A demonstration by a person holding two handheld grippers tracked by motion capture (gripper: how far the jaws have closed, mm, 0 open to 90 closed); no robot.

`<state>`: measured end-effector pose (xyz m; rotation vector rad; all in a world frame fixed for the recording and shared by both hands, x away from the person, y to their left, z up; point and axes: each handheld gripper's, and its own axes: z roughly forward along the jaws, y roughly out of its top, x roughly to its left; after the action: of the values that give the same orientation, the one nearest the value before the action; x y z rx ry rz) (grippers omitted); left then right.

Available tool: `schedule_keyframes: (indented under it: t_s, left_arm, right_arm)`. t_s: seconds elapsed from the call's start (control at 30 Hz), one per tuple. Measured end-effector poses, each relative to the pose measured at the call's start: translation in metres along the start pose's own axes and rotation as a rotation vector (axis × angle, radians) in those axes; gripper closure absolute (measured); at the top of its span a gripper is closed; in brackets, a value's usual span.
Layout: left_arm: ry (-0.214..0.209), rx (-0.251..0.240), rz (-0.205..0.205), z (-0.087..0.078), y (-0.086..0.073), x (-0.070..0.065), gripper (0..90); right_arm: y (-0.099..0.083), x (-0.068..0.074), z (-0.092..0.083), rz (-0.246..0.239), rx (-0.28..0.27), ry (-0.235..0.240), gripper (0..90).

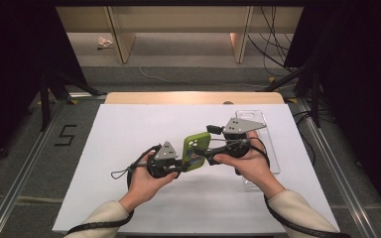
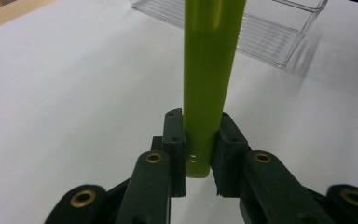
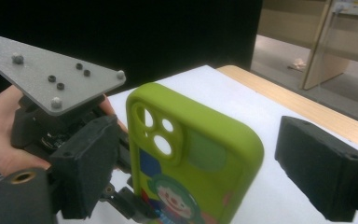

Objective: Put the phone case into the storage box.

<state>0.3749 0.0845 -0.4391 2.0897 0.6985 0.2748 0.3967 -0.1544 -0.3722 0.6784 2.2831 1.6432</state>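
Phone case (image 1: 197,151) held on edge above the table (image 1: 129,134), clamped at 1 end in left hand-held gripper (image 2: 199,156); right hand-held gripper (image 3: 214,163) spread wide around it, not touching; likely light, bendy, slippery: best pinched across flat faces

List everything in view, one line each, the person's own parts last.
phone case: one, green with a cartoon print, held above the table between the two grippers
clear plastic tray: one, transparent, on the table's right side
table: one, white top with a wooden far edge
left gripper: one, black, jaws clamped on the case's edge
right gripper: one, black, jaws open on either side of the case
hands: two, holding the grippers
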Motion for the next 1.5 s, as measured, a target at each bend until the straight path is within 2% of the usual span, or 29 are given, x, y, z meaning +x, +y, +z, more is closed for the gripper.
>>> schedule_keyframes:
  t_s: [0.13,0.37,0.8,1.5]
  left_arm:
    - [0.014,0.000,-0.010,-0.0008,0.0000,0.0009,77.5]
    - [0.045,-0.005,-0.034,-0.0008,0.0003,0.0015,77.4]
    - [0.079,-0.006,-0.063,-0.0002,0.0035,-0.0027,77.4]
    - [0.103,-0.012,-0.093,0.0028,0.0079,-0.0079,77.4]
  right_arm:
    - [-0.0011,0.0012,-0.0026,0.003,-0.005,-0.031,7.2]
    - [-0.0034,0.0016,-0.0059,0.010,-0.009,-0.070,0.8]
    - [-0.0062,0.0018,-0.0058,0.044,-0.047,-0.129,0.3]
    - [-0.0077,0.0076,-0.0010,0.058,-0.068,-0.154,0.3]
